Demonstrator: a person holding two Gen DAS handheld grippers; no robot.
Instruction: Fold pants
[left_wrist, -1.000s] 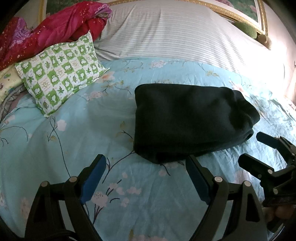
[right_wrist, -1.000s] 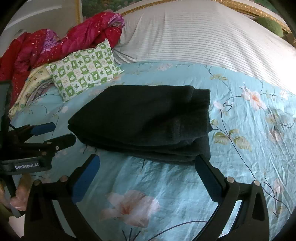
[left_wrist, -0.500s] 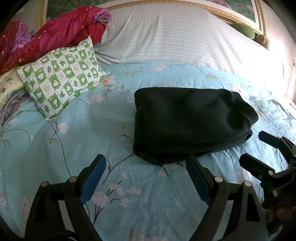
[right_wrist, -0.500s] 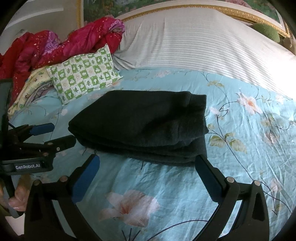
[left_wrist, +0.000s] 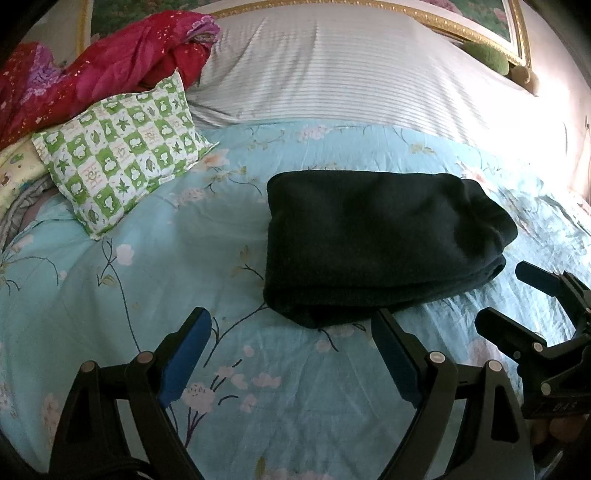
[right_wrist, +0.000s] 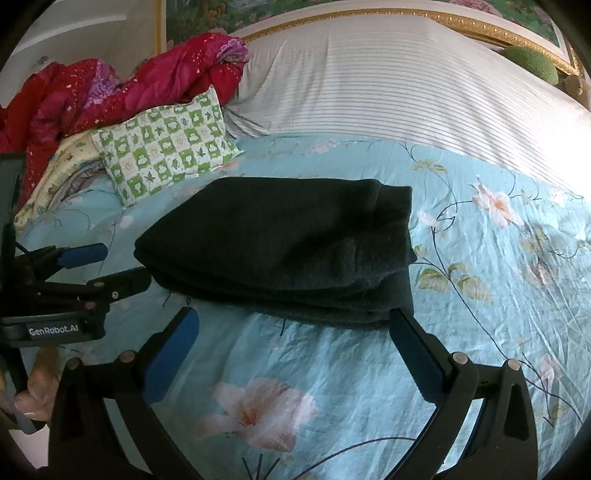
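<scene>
Lying on a light blue flowered bedsheet (left_wrist: 110, 295) is a pair of dark pants (left_wrist: 369, 243), folded into a thick, roughly rectangular bundle with several layers showing along its near edge. Both grippers sit just in front of it and touch nothing. The left gripper (left_wrist: 291, 350) has its blue-padded fingers spread wide, empty, with its right finger tip near the bundle's near edge. The right gripper (right_wrist: 295, 343) is likewise spread wide and empty, its right finger tip just in front of the bundle's near right corner. Behind the pants lie a green-and-white checked pillow (left_wrist: 122, 155), a heap of red fabric (left_wrist: 110, 66) and a white striped cover (left_wrist: 351, 74) toward the headboard. Judging from the compact stack, the folding looks finished or nearly so, and the step in hand seems to be checking or tidying it. To do that well, any further touch should be light: press down flat on the top layer or nudge the uneven right end, where layers look slightly staggered, square with the rest. Pinching a single layer and lifting could pull the stack open, so a grip should take all layers together.
</scene>
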